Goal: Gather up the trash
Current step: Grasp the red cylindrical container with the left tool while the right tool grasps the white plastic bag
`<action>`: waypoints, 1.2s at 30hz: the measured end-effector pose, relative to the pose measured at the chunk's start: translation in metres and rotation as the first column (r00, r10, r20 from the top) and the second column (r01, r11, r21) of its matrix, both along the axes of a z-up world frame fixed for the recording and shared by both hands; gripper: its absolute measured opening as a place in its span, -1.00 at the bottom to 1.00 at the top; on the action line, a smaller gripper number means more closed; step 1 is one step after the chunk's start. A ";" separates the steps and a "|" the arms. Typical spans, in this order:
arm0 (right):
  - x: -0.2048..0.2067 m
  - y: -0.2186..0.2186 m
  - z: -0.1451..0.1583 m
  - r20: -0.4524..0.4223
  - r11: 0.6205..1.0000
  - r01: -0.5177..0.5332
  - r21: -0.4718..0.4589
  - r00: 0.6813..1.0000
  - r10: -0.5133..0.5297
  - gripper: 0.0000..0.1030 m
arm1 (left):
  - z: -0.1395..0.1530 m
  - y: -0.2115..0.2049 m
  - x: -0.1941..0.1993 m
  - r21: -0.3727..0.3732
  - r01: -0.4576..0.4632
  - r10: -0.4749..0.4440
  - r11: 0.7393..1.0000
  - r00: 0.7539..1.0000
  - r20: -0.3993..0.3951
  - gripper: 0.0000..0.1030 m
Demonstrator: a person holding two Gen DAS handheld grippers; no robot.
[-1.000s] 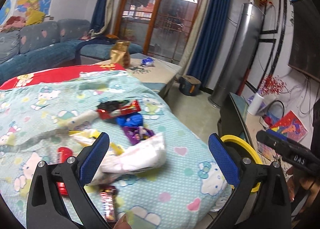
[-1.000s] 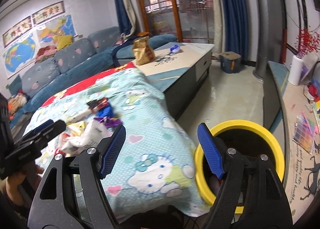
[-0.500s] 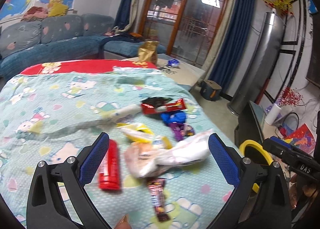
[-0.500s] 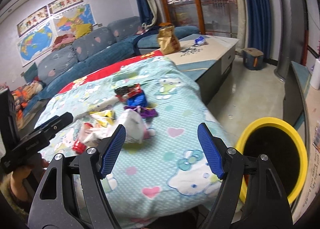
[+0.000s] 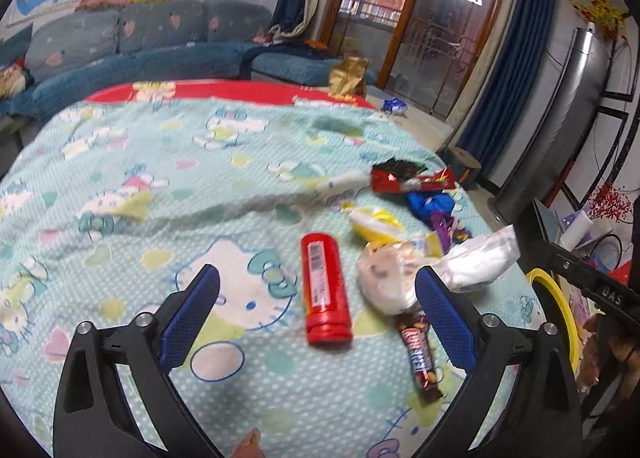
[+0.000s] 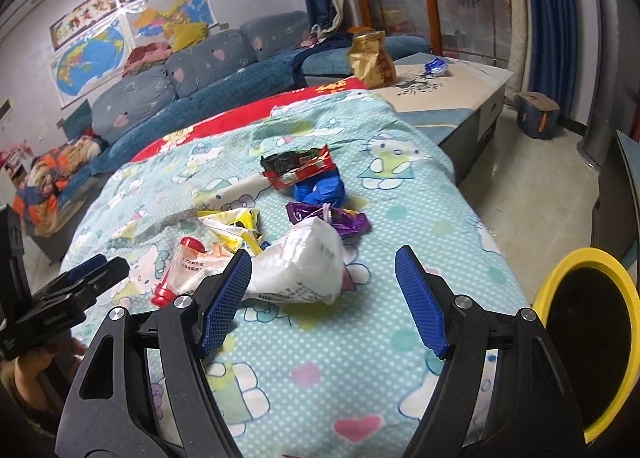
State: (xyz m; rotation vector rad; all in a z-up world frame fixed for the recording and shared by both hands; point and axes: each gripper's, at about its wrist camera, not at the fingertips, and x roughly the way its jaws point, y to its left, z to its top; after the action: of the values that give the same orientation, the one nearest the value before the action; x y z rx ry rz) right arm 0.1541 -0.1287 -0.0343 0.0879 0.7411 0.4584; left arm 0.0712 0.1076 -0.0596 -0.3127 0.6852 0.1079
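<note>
Trash lies on a teal cartoon-print blanket (image 5: 160,186): a red tube (image 5: 325,287), a crumpled white bag (image 5: 476,262), a brown candy bar (image 5: 420,358), yellow (image 5: 376,224), purple (image 5: 448,228), blue (image 5: 430,204) and red (image 5: 412,181) wrappers. My left gripper (image 5: 316,316) is open and empty, just before the red tube. My right gripper (image 6: 324,298) is open and empty, its jaws either side of the white bag (image 6: 304,266) seen from above. A yellow-rimmed black bin (image 6: 588,342) stands at the blanket's right edge; its rim also shows in the left wrist view (image 5: 556,306).
A low table (image 6: 452,94) beyond the blanket holds a gold bag (image 6: 370,58) and a blue wrapper (image 6: 436,65). A blue sofa (image 5: 132,46) runs along the far wall. Tiled floor (image 6: 532,186) lies right of the blanket, with a dark cabinet (image 6: 616,194) beside the bin.
Both grippers have swung left, away from the bin and over the trash pile. The red tube and candy bar came into the left view. Both stayed open.
</note>
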 end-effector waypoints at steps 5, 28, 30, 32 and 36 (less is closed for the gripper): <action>0.015 0.016 -0.009 -0.017 0.999 -0.026 -0.024 1.000 0.025 0.29 | -0.020 0.002 0.009 -0.067 0.027 -0.031 0.997 0.997 -0.066 0.26; 0.006 0.008 0.001 0.020 0.993 -0.072 0.089 0.997 0.070 -0.60 | -0.026 0.008 0.013 -0.158 0.023 -0.031 0.987 0.998 -0.047 -0.41; 0.003 0.005 0.006 0.036 0.993 -0.067 0.097 0.997 0.063 -0.60 | -0.016 0.010 0.009 -0.147 0.019 -0.023 0.989 0.999 -0.023 -0.41; 0.000 0.003 0.011 0.052 0.993 -0.062 0.100 0.997 0.057 -0.61 | -0.007 0.010 0.005 -0.137 0.017 -0.017 0.990 1.000 0.001 -0.41; -0.005 -0.002 0.020 0.073 0.993 -0.054 0.105 0.996 0.046 -0.61 | 0.008 0.008 0.002 -0.127 0.028 -0.023 0.991 0.999 0.035 -0.41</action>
State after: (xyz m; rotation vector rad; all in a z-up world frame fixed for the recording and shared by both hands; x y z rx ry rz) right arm 0.1493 -0.1302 -0.0145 0.1524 0.6501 0.5462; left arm 0.0736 0.1161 -0.0512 -0.4278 0.6639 0.0342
